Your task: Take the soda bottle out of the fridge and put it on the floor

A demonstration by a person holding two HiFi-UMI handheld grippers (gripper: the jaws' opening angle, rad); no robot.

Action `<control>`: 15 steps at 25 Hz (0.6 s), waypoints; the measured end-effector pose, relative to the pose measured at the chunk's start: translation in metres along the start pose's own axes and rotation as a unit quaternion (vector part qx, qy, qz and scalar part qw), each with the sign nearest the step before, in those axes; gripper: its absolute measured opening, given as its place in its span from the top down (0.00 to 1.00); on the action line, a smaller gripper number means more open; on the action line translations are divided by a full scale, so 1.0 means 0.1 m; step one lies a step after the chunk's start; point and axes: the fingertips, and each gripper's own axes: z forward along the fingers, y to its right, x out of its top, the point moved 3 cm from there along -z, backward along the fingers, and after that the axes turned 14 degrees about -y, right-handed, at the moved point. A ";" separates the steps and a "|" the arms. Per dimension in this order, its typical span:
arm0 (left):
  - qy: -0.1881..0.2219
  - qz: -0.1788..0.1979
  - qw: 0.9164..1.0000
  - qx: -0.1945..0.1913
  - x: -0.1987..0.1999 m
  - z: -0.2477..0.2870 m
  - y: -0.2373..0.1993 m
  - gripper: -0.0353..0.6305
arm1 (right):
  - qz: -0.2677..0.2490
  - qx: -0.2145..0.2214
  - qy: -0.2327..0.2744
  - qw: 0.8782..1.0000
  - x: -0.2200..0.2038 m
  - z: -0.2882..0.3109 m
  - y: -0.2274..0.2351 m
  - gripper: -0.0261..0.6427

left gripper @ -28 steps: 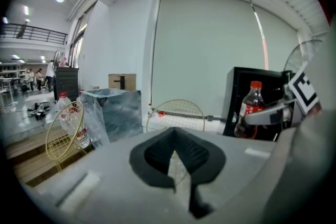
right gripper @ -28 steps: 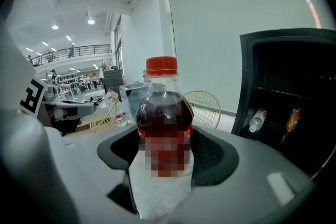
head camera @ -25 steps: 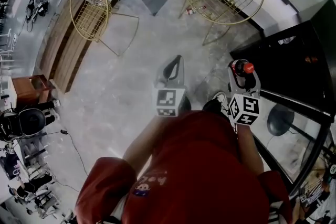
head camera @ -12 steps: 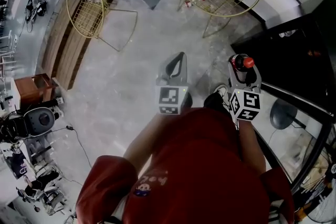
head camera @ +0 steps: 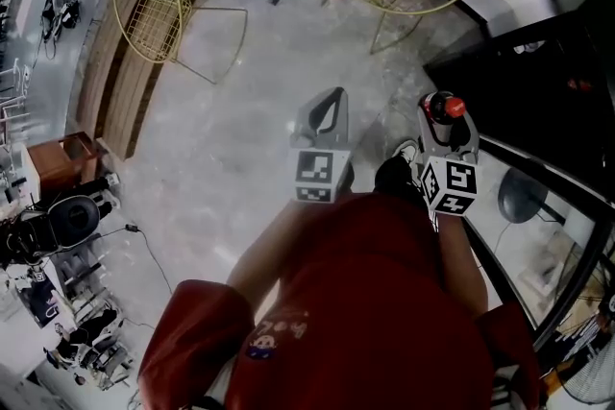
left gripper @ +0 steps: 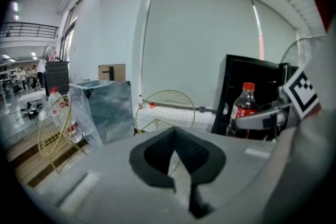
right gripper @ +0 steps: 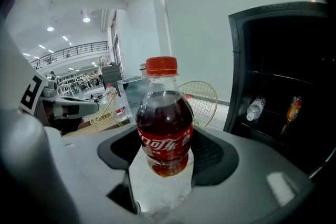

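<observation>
Soda bottle stands upright, clamped at mid-body between right gripper jaws, clear of the fridge. Probably heavyish, smooth, slightly squashy; label grip suits. Left gripper jaws together, empty.

Both grippers are held out ahead of the body, with the right one clamped on a bottle.

The left gripper is held forward and tilted somewhat downward. Its jaws are brought together at the tips, and nothing is held between them. The right gripper is carried just beside it at much the same reach and tilt. Its jaws are spread wide and pressed against the sides of an upright soda bottle. Both forearms are stretched forward from red sleeves; the left forearm is seen bare.
</observation>
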 end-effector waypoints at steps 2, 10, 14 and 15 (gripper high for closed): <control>-0.012 0.000 1.000 -0.003 -0.07 0.03 0.02 0.95 | 0.001 0.000 -0.006 1.000 -0.06 0.02 -0.01 0.52; -0.067 -0.010 0.998 -0.017 -0.44 0.38 0.08 0.95 | 0.000 0.003 -0.039 0.999 -0.43 0.34 0.04 0.52; -0.097 -0.020 0.995 -0.032 -0.70 0.64 0.05 0.95 | -0.002 0.002 -0.053 0.999 -0.61 0.58 0.04 0.52; -0.107 -0.026 0.993 -0.036 -0.75 0.72 0.05 0.95 | -0.002 0.002 -0.055 0.998 -0.62 0.64 0.06 0.52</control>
